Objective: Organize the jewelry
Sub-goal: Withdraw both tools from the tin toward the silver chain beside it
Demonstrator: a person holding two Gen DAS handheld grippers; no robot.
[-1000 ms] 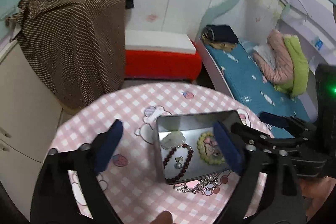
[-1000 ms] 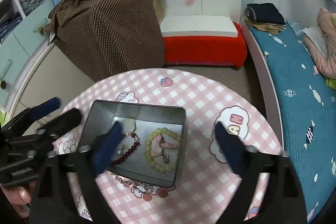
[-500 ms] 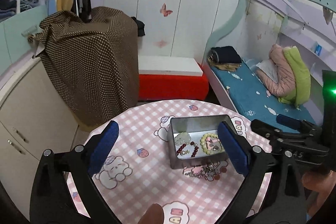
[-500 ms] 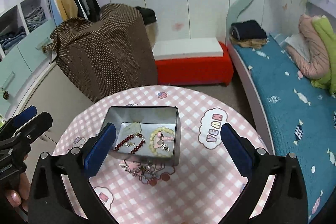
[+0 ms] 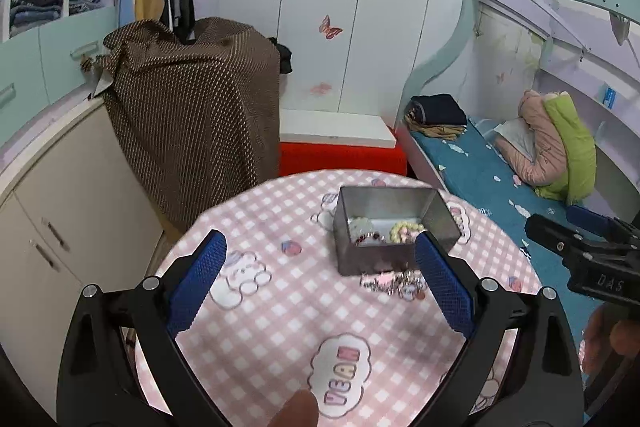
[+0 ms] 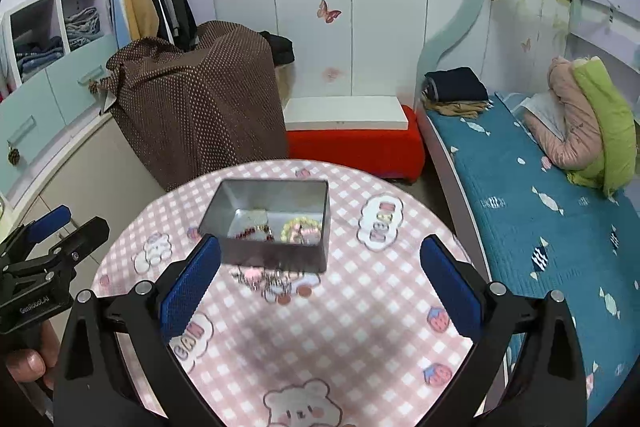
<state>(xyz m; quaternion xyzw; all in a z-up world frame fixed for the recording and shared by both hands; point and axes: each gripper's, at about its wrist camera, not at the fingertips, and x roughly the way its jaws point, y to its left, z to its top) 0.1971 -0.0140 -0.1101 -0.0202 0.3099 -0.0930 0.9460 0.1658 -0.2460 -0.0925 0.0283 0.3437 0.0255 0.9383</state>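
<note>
Your left tool [image 5: 320, 283] is spread wide with nothing between its blue pads [image 5: 198, 283], held above the near half of the table [image 5: 280, 327]. Your right tool [image 6: 320, 279] is likewise spread wide and carries nothing; it sits above the near edge of the same table. Each tool appears in the other's view: the right one at the right border of the left wrist view, the left one at the left border of the right wrist view.

The table is round and covered with a pink checked cloth printed with bears, strawberries and cloud labels.

The metal tin [image 6: 276, 251] stands open on the far half of the table. In the left wrist view it lies toward the right pad; in the right wrist view it lies toward the left pad.

Inside the tin you can see a yellow-green bead bracelet [image 6: 302, 227] on the right, a dark red bead string [image 6: 250, 233] to its left, and a pale piece [image 6: 256, 215] at the far side.

A silver chain [image 6: 262, 279] lies on the cloth just beside the tin's near wall, outside it.
</note>
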